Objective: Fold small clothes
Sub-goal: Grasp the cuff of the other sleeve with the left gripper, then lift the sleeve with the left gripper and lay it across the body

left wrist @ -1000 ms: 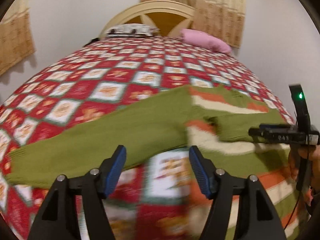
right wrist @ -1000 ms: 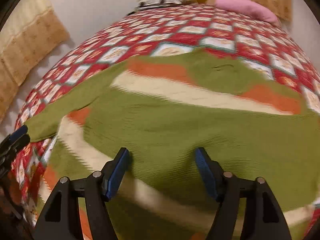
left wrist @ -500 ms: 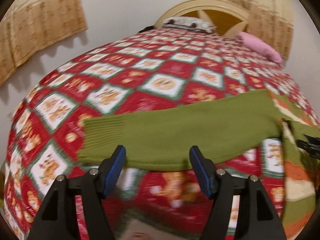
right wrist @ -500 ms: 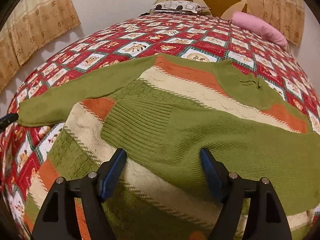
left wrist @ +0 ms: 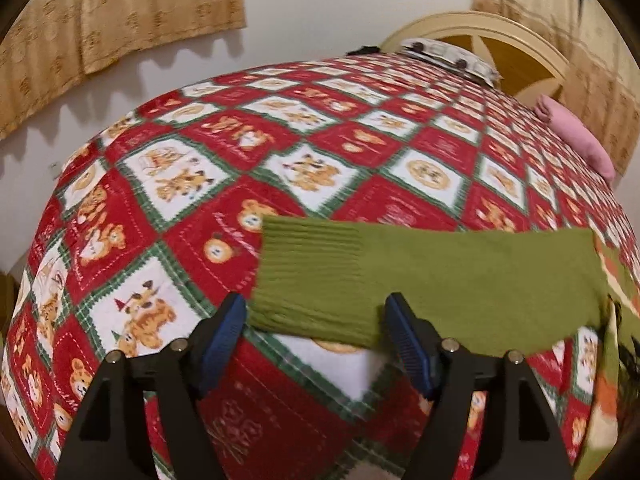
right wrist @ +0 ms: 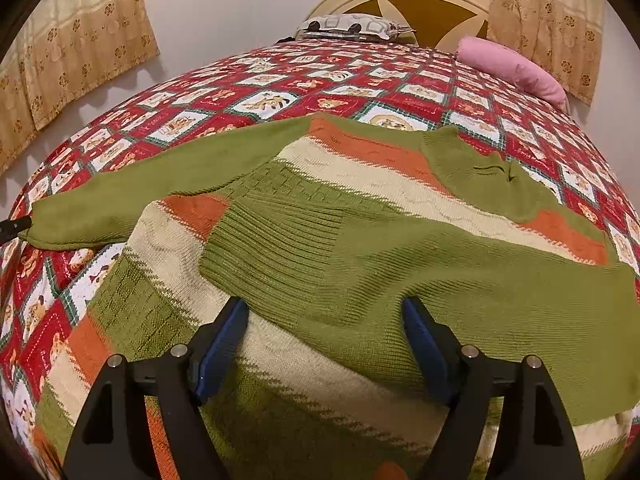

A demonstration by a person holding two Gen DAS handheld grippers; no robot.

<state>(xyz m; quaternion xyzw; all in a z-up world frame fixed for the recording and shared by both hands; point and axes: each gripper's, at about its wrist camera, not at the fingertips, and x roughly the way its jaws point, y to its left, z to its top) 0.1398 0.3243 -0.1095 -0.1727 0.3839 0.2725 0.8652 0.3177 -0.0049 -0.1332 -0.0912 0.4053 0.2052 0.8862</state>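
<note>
Two open grippers, left gripper [left wrist: 314, 344] at sleeve cuff [left wrist: 308, 280] edge, bedspread [left wrist: 280, 152] beyond

1. left gripper [left wrist: 316, 340]: pitched downward, blue-padded fingers [left wrist: 222, 334] spread wide, jaws just opened further, nothing pinched between them.
2. right gripper [right wrist: 326, 340]: pitched downward too, jaws wide apart, pads [right wrist: 422, 340] clamping nothing.

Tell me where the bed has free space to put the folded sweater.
Free: the quilt between the sweater and the pillows, and beyond the outstretched sleeve's cuff toward the bed's edge. Crowded: the near side, which the sweater covers.
</note>
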